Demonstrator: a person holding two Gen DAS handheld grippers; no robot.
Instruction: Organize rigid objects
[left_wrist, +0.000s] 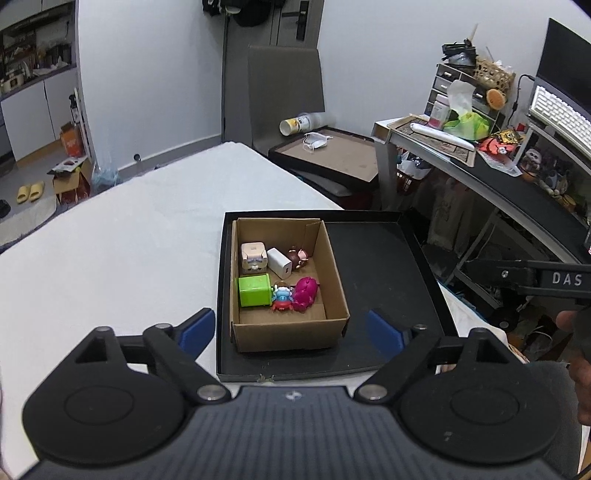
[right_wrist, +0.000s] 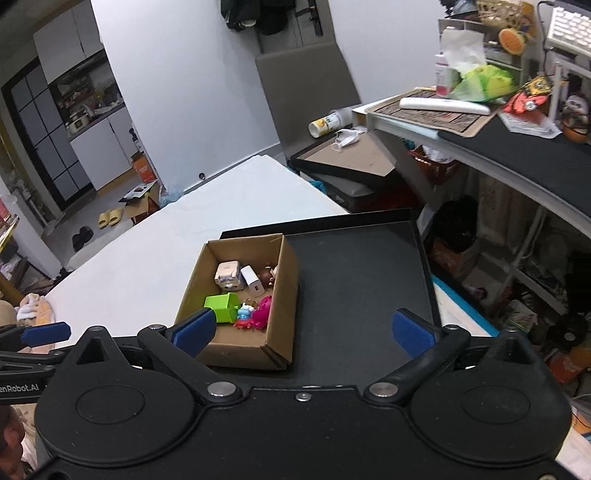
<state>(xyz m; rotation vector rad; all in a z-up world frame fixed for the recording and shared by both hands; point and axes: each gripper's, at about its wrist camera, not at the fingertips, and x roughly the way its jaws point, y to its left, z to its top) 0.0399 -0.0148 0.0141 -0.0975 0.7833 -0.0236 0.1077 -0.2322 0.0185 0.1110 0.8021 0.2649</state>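
Both the left gripper (left_wrist: 290, 330) and the right gripper (right_wrist: 301, 330) hang spread wide and empty; the cardboard box (left_wrist: 291, 334) of small toys sits in the black tray (left_wrist: 384, 266) — straight ahead below the left, ahead-left of the right; left nearer.

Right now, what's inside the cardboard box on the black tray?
The cardboard box holds a green cube, a white charger, a beige block toy, a brown figure, a magenta toy and a small blue-and-red figure. Anything underneath them is hidden.
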